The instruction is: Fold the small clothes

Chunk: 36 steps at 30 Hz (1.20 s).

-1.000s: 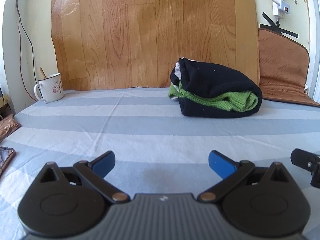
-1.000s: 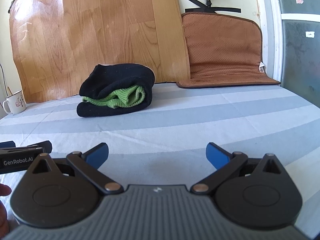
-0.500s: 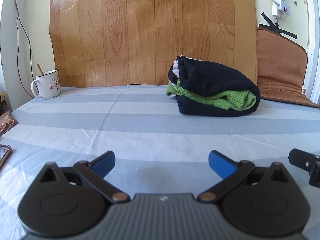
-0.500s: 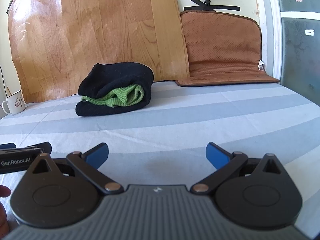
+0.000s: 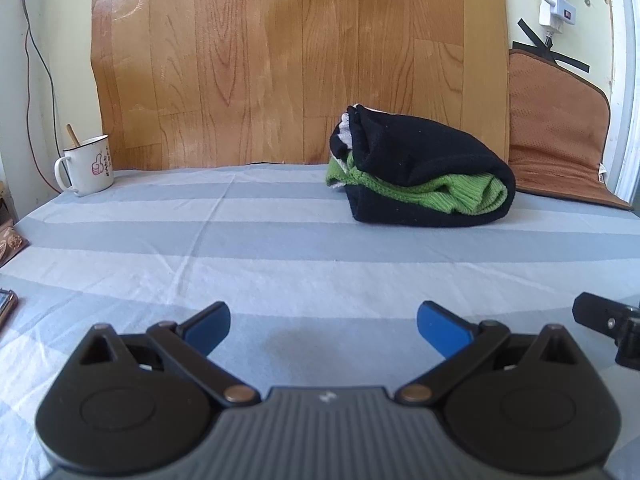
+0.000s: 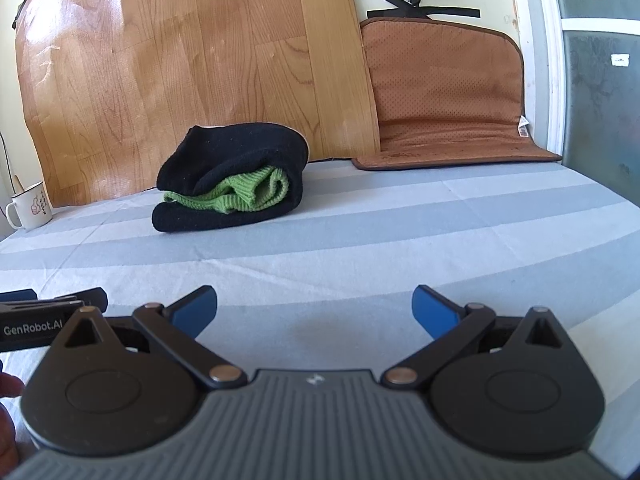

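At the bottom of the left wrist view the left gripper sits low over the striped sheet, its blue fingertips spread wide with nothing between them. The tip of the right gripper pokes in at the lower right edge of that frame, close beside it. In the right wrist view the right gripper fills the bottom of the frame in the same low, level pose, its jaws wide apart and empty above the sheet; the left gripper shows at the lower left edge, and a bit of the hand at the lower left corner. No object lies on the sheet between either gripper and the clothes. Farther back, right of centre in the left view, lies the folded bundle, black cloth wrapped around a green knit, resting on the sheet well apart from both grippers; in the right view the bundle lies left of centre. A white mug holding a stick stands at the far left edge of the sheet. Behind everything, a wood-grain board leans against the wall, and a brown mat stands at the right, its lower part lying on the sheet. A power strip hangs in the upper right corner.
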Each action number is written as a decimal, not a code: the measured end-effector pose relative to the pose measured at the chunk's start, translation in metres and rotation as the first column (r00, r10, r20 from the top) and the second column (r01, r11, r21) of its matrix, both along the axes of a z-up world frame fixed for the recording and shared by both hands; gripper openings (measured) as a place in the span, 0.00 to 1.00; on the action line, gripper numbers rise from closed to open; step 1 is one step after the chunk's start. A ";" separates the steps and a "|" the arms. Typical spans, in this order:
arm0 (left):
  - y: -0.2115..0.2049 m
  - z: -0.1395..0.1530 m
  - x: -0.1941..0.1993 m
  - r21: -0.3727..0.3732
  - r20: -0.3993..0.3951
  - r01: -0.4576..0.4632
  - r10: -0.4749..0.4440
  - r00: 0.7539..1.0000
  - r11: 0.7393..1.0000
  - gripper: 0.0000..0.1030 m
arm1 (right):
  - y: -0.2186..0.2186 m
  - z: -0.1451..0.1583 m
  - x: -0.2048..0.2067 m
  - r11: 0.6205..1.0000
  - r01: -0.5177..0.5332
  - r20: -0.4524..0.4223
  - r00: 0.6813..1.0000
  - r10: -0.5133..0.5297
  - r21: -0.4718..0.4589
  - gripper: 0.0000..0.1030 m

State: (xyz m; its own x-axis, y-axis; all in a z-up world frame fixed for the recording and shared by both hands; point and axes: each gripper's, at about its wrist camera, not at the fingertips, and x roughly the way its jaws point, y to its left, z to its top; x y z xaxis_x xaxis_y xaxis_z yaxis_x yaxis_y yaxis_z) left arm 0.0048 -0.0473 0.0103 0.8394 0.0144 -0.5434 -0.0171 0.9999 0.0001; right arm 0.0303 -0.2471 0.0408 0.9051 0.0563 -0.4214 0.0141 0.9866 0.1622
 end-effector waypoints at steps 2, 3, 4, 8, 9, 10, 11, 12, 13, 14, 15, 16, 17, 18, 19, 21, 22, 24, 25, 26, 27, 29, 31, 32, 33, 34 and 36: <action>0.000 0.000 0.000 -0.002 -0.004 0.003 -0.003 1.000 1.000 1.00 | 0.000 0.000 0.000 1.000 -0.001 -0.001 1.000 0.001 0.002 1.00; 0.000 0.000 0.000 -0.002 -0.005 0.004 -0.004 1.000 1.000 1.00 | 0.000 0.000 0.000 1.000 -0.002 -0.002 1.000 0.002 0.003 1.00; 0.000 0.000 0.001 -0.002 -0.006 0.005 -0.005 1.000 1.000 1.00 | 0.000 0.000 0.000 1.000 -0.001 -0.003 1.000 0.002 0.003 1.00; 0.000 0.000 0.000 -0.001 -0.006 0.004 -0.004 1.000 1.000 1.00 | 0.000 0.000 0.000 1.000 -0.002 -0.004 1.000 0.002 0.004 1.00; 0.000 0.000 0.000 0.000 -0.007 0.004 -0.004 1.000 1.000 1.00 | 0.000 0.000 0.000 1.000 -0.002 -0.004 1.000 0.002 0.004 1.00; 0.000 -0.001 0.000 0.001 -0.008 0.002 -0.002 1.000 1.000 1.00 | 0.000 0.000 0.000 1.000 -0.001 -0.004 1.000 0.001 0.004 1.00; 0.000 -0.001 0.000 0.002 -0.011 0.000 0.000 1.000 1.000 1.00 | 0.000 0.000 0.000 1.000 -0.001 -0.004 1.000 0.001 0.004 1.00; -0.001 -0.001 0.001 0.005 -0.014 -0.005 0.005 1.000 1.000 1.00 | 0.001 0.000 0.000 1.000 -0.001 -0.004 1.000 0.001 0.003 1.00; -0.001 -0.001 0.001 0.007 -0.019 -0.009 0.009 1.000 1.000 1.00 | 0.000 0.000 0.000 1.000 -0.001 -0.004 1.000 0.001 0.003 1.00; 0.000 -0.001 0.002 0.008 -0.024 -0.011 0.011 1.000 1.000 1.00 | 0.000 0.000 0.000 1.000 -0.003 -0.005 1.000 0.003 0.004 1.00; 0.000 -0.002 0.002 0.007 -0.032 -0.010 0.011 0.999 1.000 1.00 | 0.000 -0.001 0.000 1.000 -0.004 -0.006 1.000 0.004 0.004 1.00; 0.000 -0.002 0.003 0.006 -0.042 -0.011 0.011 0.999 1.000 1.00 | 0.000 -0.001 0.000 1.000 -0.005 -0.006 1.000 0.005 0.005 1.00; 0.001 -0.003 0.004 0.005 -0.053 -0.013 0.013 0.999 1.000 1.00 | 0.000 -0.001 0.000 1.000 -0.004 -0.006 1.000 0.005 0.006 1.00; 0.001 -0.004 0.005 0.003 -0.063 -0.016 0.016 0.998 1.000 1.00 | 0.000 -0.001 0.000 1.000 -0.004 -0.007 1.000 0.004 0.007 1.00; 0.002 -0.004 0.006 0.000 -0.073 -0.019 0.019 0.997 1.000 1.00 | 0.000 -0.002 0.000 1.000 -0.004 -0.007 1.000 0.004 0.008 1.00; 0.004 -0.005 0.009 -0.010 -0.094 -0.026 0.025 0.995 1.000 1.00 | 0.000 -0.002 0.000 1.000 -0.007 -0.008 1.000 0.007 0.009 1.00; 0.005 -0.006 0.010 -0.015 -0.103 -0.027 0.026 0.994 1.000 1.00 | -0.001 -0.002 0.000 1.000 -0.008 -0.009 1.000 0.008 0.010 1.00; 0.006 -0.006 0.011 -0.019 -0.107 -0.029 0.026 0.994 0.999 1.00 | -0.001 -0.002 0.000 1.000 -0.008 -0.010 1.000 0.008 0.011 1.00; 0.006 -0.006 0.010 -0.016 -0.106 -0.028 0.026 0.994 0.999 1.00 | -0.001 -0.002 0.000 1.000 -0.008 -0.010 1.000 0.008 0.011 1.00; 0.005 -0.006 0.010 -0.012 -0.107 -0.028 0.026 0.994 1.000 1.00 | -0.001 -0.002 0.000 1.000 -0.008 -0.011 1.000 0.009 0.012 1.00; 0.005 -0.006 0.011 -0.010 -0.109 -0.027 0.026 0.994 1.000 1.00 | -0.001 -0.002 0.000 1.000 -0.008 -0.012 1.000 0.008 0.011 1.00; 0.005 -0.006 0.011 -0.008 -0.113 -0.025 0.023 0.993 1.000 1.00 | -0.001 -0.002 0.001 1.000 -0.008 -0.016 1.000 0.008 0.012 1.00; 0.005 -0.006 0.012 -0.007 -0.119 -0.020 0.019 0.993 1.000 1.00 | -0.002 -0.003 0.002 1.000 -0.010 -0.021 1.000 0.011 0.012 1.00; 0.005 -0.007 0.013 -0.005 -0.122 -0.018 0.017 0.992 1.000 1.00 | -0.002 -0.003 0.002 1.000 -0.011 -0.024 1.000 0.011 0.012 1.00; 0.005 -0.007 0.013 -0.003 -0.124 -0.016 0.015 0.992 1.000 1.00 | -0.002 -0.003 0.002 1.000 -0.013 -0.026 1.000 0.013 0.012 1.00; 0.005 -0.007 0.013 0.000 -0.125 -0.014 0.014 0.992 1.000 1.00 | -0.002 -0.003 0.003 1.000 -0.014 -0.029 0.999 0.015 0.013 1.00; 0.005 -0.007 0.013 0.002 -0.128 -0.014 0.014 0.992 1.000 1.00 | -0.002 -0.003 0.004 1.000 -0.017 -0.036 0.999 0.018 0.013 1.00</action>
